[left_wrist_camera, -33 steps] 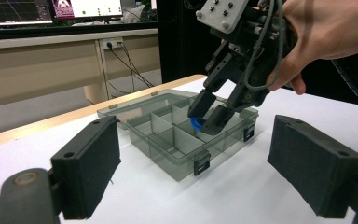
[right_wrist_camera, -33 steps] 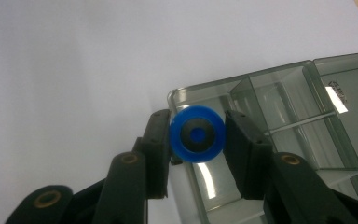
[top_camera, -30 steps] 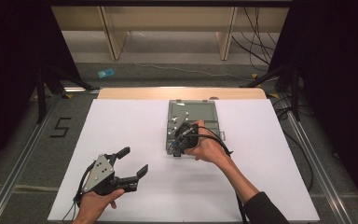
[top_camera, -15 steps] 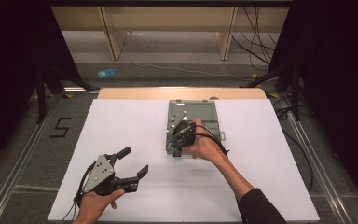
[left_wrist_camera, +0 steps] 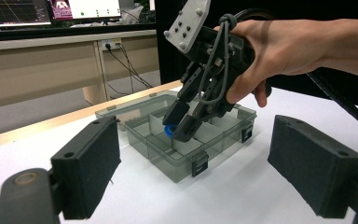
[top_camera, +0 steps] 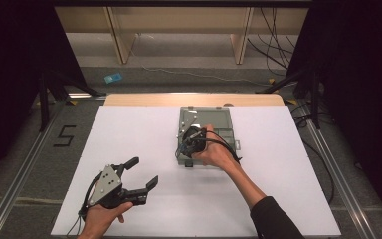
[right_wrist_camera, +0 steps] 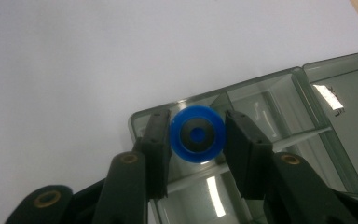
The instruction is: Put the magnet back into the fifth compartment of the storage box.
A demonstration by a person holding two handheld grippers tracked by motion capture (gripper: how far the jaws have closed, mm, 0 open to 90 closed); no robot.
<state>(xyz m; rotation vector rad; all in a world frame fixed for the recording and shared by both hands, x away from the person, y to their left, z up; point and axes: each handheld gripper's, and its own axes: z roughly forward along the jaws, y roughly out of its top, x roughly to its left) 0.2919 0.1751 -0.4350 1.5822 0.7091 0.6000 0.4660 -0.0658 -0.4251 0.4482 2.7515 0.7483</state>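
White covers the counter (top_camera: 144, 149) in front of you, and the smoky translucent organizer box (top_camera: 206, 132) sits open on it toward the far middle, its lid folded flat beyond the divided tray. Your right tool (right_wrist_camera: 197, 135) is dipped into the near corner compartment of that tray, and its two black jaws are clamped on a small blue ring (right_wrist_camera: 197, 134) with a dark centre; the ring sits squarely between the pads, one pad on each side of its round rim.

Judging by its look, the ring is moulded plastic: light, stiff and smooth, so it will not crush, but a round glossy rim can roll or squirt out if the grip goes off-centre. Your hold across the widest part is the sound one; keep the pads level on opposite sides and lift straight, clear of the thin divider walls just beside the jaws. The box itself looks light enough to shift if you snag it.

Your left tool (top_camera: 129, 185) rests low on the counter near your side, well apart from the box, jaws spread wide with nothing between them.
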